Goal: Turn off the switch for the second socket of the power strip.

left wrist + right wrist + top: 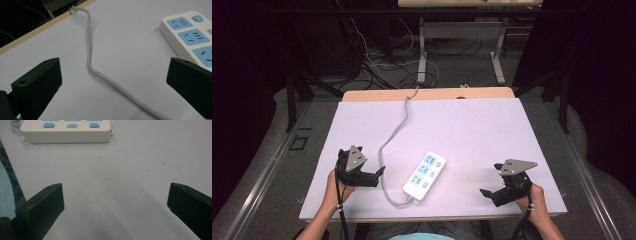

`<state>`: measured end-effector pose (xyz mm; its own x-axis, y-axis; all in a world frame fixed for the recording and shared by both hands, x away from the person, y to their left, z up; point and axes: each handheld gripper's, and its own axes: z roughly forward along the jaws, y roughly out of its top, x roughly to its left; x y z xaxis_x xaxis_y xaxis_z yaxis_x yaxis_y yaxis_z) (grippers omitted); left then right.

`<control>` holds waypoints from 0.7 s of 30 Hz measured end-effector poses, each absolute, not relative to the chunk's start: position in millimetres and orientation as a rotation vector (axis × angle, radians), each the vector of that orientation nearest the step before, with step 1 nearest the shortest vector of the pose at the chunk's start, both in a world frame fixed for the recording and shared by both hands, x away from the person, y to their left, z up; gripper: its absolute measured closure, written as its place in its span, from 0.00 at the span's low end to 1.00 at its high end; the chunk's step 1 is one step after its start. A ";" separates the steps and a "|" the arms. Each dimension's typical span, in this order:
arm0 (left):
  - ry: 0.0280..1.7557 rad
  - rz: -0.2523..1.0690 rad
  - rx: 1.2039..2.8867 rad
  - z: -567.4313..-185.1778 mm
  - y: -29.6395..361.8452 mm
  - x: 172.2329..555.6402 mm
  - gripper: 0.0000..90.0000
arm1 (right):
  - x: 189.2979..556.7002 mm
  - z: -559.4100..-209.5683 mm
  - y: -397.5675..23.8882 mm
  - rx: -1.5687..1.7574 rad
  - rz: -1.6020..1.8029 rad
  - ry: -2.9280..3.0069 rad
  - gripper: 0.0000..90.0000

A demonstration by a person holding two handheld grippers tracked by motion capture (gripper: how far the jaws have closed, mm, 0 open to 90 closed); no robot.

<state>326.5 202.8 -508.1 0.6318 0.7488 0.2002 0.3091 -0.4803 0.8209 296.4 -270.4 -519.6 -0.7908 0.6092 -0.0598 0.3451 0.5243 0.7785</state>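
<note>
A white power strip (425,175) with blue sockets and blue switches lies near the front middle of the white table (472,130). Its grey cable (394,135) loops from the strip's near end and runs to the table's far edge. My left gripper (379,175) rests left of the strip, open and empty, jaws pointing at the cable (100,72) and strip (190,32). My right gripper (486,192) sits at the front right, open and empty, facing the strip's side (66,131).
The table's wooden far edge (427,93) shows beyond the white top. Behind it are a tangle of cables on the floor (382,65) and the legs of another desk (497,55). The person's teal clothing (5,192) lies at the table's front edge.
</note>
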 end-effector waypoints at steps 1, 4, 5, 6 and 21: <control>0.825 0.711 2.065 -508.1 202.8 326.5 0.00 | 295.6 -519.5 -270.2 0.804 1.142 2.440 0.00; 0.816 0.704 2.071 -507.3 198.2 327.2 0.00 | 296.2 -519.5 -270.7 0.796 1.140 2.439 0.00; 0.806 0.709 2.072 -507.1 196.9 327.9 0.00 | 295.7 -519.5 -270.7 0.802 1.142 2.439 0.00; 0.800 0.707 2.078 -506.8 195.6 328.2 0.00 | 296.1 -519.6 -270.7 0.796 1.141 2.440 0.00; 0.756 0.687 2.089 -504.8 177.6 334.7 0.00 | 295.2 -519.6 -270.9 0.811 1.138 2.448 0.00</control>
